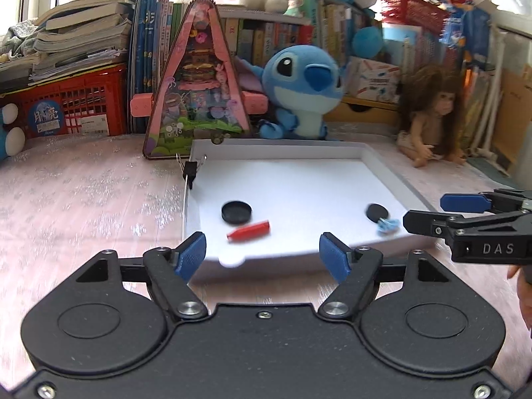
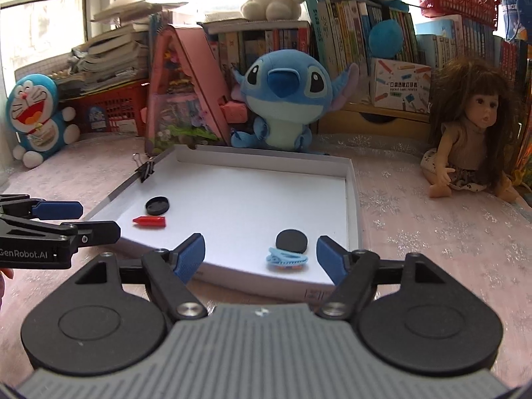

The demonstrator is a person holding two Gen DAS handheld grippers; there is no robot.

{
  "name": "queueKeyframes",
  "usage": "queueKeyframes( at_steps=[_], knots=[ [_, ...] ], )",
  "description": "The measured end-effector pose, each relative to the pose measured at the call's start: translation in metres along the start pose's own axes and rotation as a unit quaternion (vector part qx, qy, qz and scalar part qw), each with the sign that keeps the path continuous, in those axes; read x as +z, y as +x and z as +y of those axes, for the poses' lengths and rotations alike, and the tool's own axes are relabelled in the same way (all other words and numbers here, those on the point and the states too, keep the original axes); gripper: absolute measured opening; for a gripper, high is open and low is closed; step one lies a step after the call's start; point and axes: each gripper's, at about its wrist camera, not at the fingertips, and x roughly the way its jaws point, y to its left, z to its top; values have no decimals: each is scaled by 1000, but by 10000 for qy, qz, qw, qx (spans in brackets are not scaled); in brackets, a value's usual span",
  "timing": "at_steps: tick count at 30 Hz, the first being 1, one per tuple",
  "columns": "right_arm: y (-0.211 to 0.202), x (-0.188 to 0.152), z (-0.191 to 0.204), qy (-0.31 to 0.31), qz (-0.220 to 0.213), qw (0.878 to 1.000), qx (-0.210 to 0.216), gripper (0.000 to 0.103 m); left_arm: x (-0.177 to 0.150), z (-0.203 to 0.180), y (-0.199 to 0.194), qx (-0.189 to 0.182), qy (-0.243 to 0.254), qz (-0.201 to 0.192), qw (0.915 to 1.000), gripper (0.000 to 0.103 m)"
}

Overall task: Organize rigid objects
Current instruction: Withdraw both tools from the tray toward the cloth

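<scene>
A shallow white tray (image 1: 382,163) (image 2: 352,179) lies on the pink cloth. In it are a black round lid (image 1: 236,211) (image 2: 157,205), a red crayon-like piece (image 1: 248,231) (image 2: 149,221), a black disc (image 1: 376,212) (image 2: 291,241) and a light blue hair clip (image 1: 387,225) (image 2: 286,259). A black binder clip (image 1: 191,169) (image 2: 145,168) grips the tray's left wall. My left gripper (image 1: 262,256) is open and empty at the tray's near edge, just short of the red piece. My right gripper (image 2: 261,255) is open and empty, with the hair clip between its fingers.
A Stitch plush (image 1: 301,89) (image 2: 286,96), a pink triangular toy house (image 1: 196,83) (image 2: 183,89) and a doll (image 1: 432,113) (image 2: 472,126) stand behind the tray. A Doraemon plush (image 2: 36,116), red baskets and books line the back.
</scene>
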Motion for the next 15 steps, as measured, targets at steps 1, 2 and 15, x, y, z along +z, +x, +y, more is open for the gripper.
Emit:
queueKeyframes(
  at_steps=[1, 2, 15],
  knots=[
    [-5, -4, 0, 4, -39, 10000, 1, 83, -5, -1, -6, -6, 27, -17, 10000, 73],
    [-11, -9, 0, 20, -76, 10000, 8, 84, -11, -1, -12, -14, 57, -36, 10000, 74],
    [-66, -73, -6, -157, -333, 9991, -198, 84, -81, 3, -80, -150, 527, -220, 9983, 74]
  ],
)
